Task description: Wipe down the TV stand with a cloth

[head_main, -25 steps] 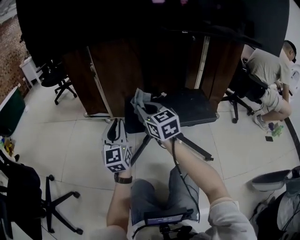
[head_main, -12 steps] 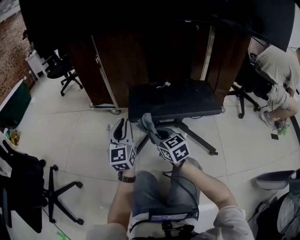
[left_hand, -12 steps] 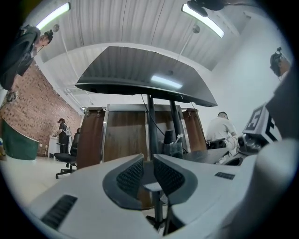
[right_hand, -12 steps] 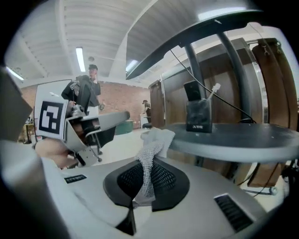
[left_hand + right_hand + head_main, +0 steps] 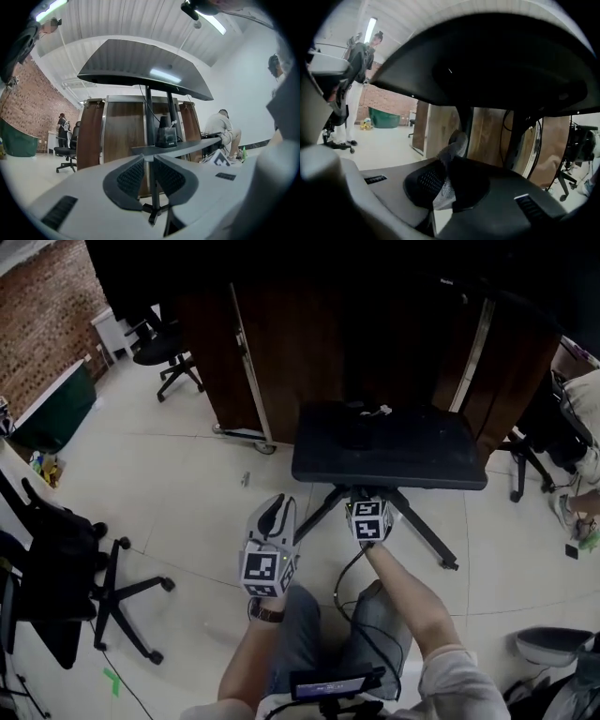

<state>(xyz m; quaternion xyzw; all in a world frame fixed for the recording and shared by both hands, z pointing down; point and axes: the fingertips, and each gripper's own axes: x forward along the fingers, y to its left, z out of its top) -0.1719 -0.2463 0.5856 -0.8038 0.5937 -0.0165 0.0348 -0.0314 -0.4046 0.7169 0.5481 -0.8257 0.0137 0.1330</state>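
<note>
The TV stand's black shelf (image 5: 389,451) stands on splayed legs in front of me. It shows from below as a dark slab (image 5: 497,61) in the right gripper view. My right gripper (image 5: 364,504) sits low at the shelf's front edge, its tips tucked under it. It is shut on a grey cloth (image 5: 452,157), whose bunched end sticks up between the jaws. In the head view the cloth is hidden. My left gripper (image 5: 272,514) hangs left of the stand's legs. It (image 5: 150,161) is shut, holds nothing, and faces the stand's post (image 5: 149,117).
A stand leg (image 5: 427,535) reaches out to the right along the floor. A brown wooden cabinet (image 5: 309,334) stands behind the stand. Black office chairs (image 5: 66,577) (image 5: 164,348) are on the left. A seated person (image 5: 586,418) is at the far right. A small black holder (image 5: 166,136) sits on the shelf.
My right gripper has come down off the shelf's top with the cloth and now sits under the front edge. The left gripper stayed low, still shut.
</note>
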